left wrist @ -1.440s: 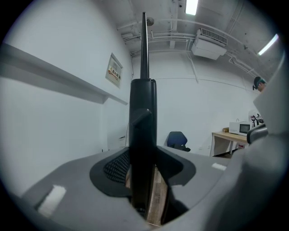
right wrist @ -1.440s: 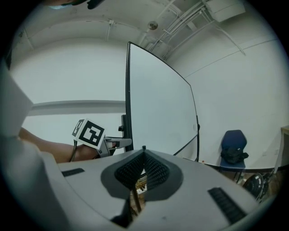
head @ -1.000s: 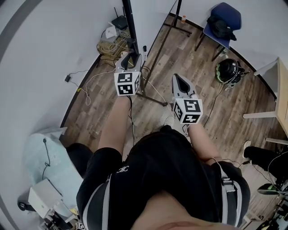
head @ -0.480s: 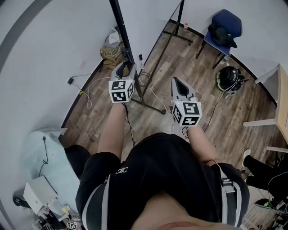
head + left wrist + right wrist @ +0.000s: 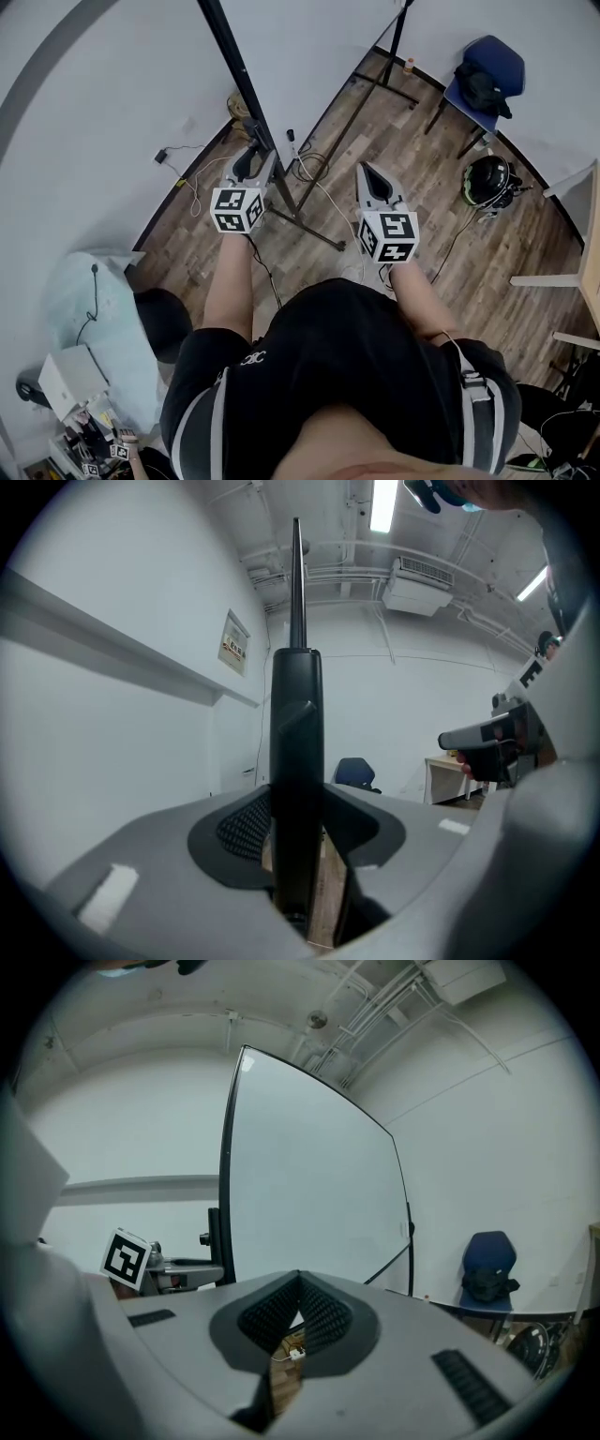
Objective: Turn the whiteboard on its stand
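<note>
The whiteboard (image 5: 309,47) is a large white panel in a black frame on a wheeled stand; in the right gripper view the whiteboard (image 5: 309,1185) stands edge-on to the left. My left gripper (image 5: 254,157) is shut on the board's black side frame (image 5: 234,75). In the left gripper view that frame (image 5: 296,724) rises straight up between the jaws of my left gripper (image 5: 296,803). My right gripper (image 5: 369,174) hangs beside it over the floor, away from the board. In its own view the right gripper (image 5: 300,1283) is shut with nothing between the pads.
The stand's black foot bar (image 5: 314,230) and loose cables (image 5: 309,169) lie on the wooden floor below the grippers. A blue chair (image 5: 483,80) and a helmet (image 5: 492,178) sit at the right. A wall runs along the left, with a light-blue unit (image 5: 94,309) by it.
My left gripper has moved left and toward me with the board's frame in it, and the board's edge has swung left. The right gripper has barely moved.
</note>
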The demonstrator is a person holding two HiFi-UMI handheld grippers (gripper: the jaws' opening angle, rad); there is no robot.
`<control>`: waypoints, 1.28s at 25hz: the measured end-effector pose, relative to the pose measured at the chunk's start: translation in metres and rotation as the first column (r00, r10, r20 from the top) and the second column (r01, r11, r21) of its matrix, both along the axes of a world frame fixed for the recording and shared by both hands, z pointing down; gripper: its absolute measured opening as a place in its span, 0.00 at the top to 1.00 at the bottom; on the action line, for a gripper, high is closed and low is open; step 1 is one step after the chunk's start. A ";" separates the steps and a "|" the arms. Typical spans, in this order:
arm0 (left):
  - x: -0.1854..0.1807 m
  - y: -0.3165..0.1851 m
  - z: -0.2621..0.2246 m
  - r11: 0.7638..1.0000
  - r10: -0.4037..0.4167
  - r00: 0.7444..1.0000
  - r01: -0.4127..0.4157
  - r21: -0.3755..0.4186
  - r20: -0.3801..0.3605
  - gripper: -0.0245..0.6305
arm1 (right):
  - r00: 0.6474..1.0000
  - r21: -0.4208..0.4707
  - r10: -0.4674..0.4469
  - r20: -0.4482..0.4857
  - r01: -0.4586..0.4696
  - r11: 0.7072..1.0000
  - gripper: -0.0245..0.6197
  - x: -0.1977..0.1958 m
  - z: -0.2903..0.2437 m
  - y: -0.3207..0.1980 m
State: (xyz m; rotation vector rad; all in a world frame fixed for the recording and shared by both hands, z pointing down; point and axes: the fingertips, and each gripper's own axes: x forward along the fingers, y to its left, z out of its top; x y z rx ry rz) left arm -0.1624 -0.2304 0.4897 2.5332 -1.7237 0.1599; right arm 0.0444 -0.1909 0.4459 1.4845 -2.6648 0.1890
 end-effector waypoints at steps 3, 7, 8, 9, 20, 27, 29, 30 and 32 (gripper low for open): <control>-0.012 0.015 0.000 1.000 -0.004 1.000 0.004 0.010 0.001 0.69 | 1.000 -0.003 -0.027 0.006 0.027 1.000 0.96 -0.010 0.002 0.003; -0.025 0.034 0.000 0.999 -0.031 1.000 0.031 0.025 -0.008 0.69 | 0.998 -0.011 -0.054 0.010 0.054 0.998 0.96 -0.017 0.003 0.006; -0.027 0.037 0.000 0.999 -0.034 0.999 0.034 0.026 -0.011 0.70 | 0.998 -0.013 -0.059 0.011 0.059 0.998 0.96 -0.019 0.003 0.006; -0.030 0.041 0.000 0.999 -0.036 0.999 0.037 0.027 -0.014 0.69 | 0.998 -0.015 -0.065 0.011 0.065 0.998 0.96 -0.021 0.004 0.007; -0.068 0.084 0.001 0.997 -0.070 0.997 0.071 0.021 -0.017 0.70 | 0.989 -0.046 -0.144 0.020 0.144 0.988 0.96 -0.051 0.016 0.013; -0.079 0.104 0.002 0.992 -0.121 0.992 0.122 0.024 -0.032 0.70 | 0.979 -0.028 -0.199 0.035 0.200 0.979 0.96 -0.065 0.011 0.020; -0.079 0.104 0.002 0.990 -0.137 0.990 0.138 0.027 -0.038 0.70 | 0.976 -0.019 -0.213 0.053 0.214 0.977 0.96 -0.064 0.008 0.022; -0.079 0.104 0.002 0.988 -0.149 0.988 0.150 0.028 -0.041 0.70 | 0.974 -0.012 -0.218 0.056 0.219 0.976 0.96 -0.063 0.007 0.022; -0.080 0.104 0.004 0.982 -0.188 0.982 0.189 0.029 -0.034 0.70 | 0.973 -0.001 -0.224 0.053 0.225 0.974 0.96 -0.060 0.005 0.024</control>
